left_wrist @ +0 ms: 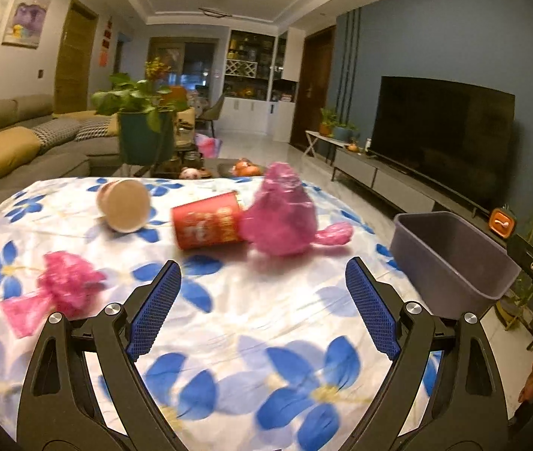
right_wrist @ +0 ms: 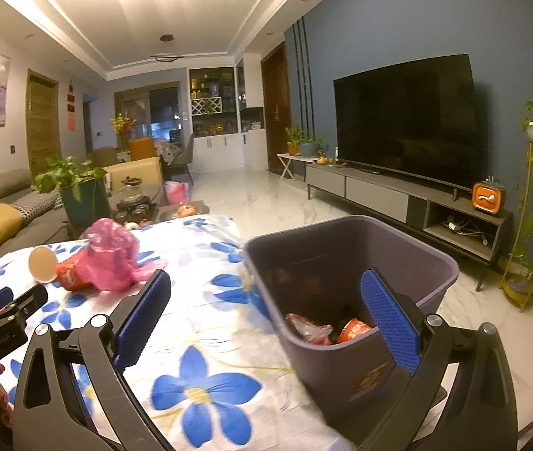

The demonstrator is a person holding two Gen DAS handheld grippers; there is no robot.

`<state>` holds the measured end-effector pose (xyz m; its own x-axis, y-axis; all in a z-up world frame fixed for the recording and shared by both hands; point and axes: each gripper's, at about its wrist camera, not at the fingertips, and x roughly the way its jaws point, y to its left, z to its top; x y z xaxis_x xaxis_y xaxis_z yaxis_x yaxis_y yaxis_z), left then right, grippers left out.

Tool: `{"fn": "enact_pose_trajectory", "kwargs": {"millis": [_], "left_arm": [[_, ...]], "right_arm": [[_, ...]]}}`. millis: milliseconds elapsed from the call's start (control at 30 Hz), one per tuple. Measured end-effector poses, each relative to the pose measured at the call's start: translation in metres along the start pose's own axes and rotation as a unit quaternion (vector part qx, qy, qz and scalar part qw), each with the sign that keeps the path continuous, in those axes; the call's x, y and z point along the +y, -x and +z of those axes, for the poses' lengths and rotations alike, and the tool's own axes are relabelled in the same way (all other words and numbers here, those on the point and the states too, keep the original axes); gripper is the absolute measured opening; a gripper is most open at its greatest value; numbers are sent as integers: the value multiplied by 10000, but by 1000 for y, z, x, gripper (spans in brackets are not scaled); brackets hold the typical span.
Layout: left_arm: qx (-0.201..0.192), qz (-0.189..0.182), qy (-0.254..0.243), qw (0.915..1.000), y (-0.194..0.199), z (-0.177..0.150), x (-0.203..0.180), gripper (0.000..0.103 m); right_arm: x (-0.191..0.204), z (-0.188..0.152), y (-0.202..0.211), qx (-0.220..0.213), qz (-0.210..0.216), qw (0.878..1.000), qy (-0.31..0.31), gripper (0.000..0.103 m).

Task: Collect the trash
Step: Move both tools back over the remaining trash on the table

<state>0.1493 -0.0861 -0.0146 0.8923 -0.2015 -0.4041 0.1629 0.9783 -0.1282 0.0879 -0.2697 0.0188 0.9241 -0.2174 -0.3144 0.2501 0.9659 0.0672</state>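
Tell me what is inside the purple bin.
The purple bin holds a red cup and crumpled red-and-clear wrapping at the bottom. The near wall and the right gripper's finger hide the rest of the floor.

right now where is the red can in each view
Left wrist: the red can lies on its side at the middle of the picture, between the paper cup and the big pink bag.
Right wrist: far left, mostly hidden behind that pink bag; only its red end shows.
Shared landmark: the purple bin.
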Motion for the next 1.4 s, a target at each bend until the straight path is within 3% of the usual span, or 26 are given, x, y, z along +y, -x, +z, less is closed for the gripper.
{"fn": "enact_pose_trajectory", "kwargs": {"millis": [533, 967, 1400], "left_arm": [[-131, 547, 157, 9983, 42, -3, 60, 89], [-105, 733, 274, 9969, 47, -9, 98, 89], [-21, 1174, 287, 9927, 47, -23, 153, 89]], "right_arm": [[55, -6, 12, 38, 144, 9995, 283, 97], [84, -13, 3, 153, 267, 9991, 305, 97], [122, -25, -15, 205, 568, 9979, 248, 97]]}}
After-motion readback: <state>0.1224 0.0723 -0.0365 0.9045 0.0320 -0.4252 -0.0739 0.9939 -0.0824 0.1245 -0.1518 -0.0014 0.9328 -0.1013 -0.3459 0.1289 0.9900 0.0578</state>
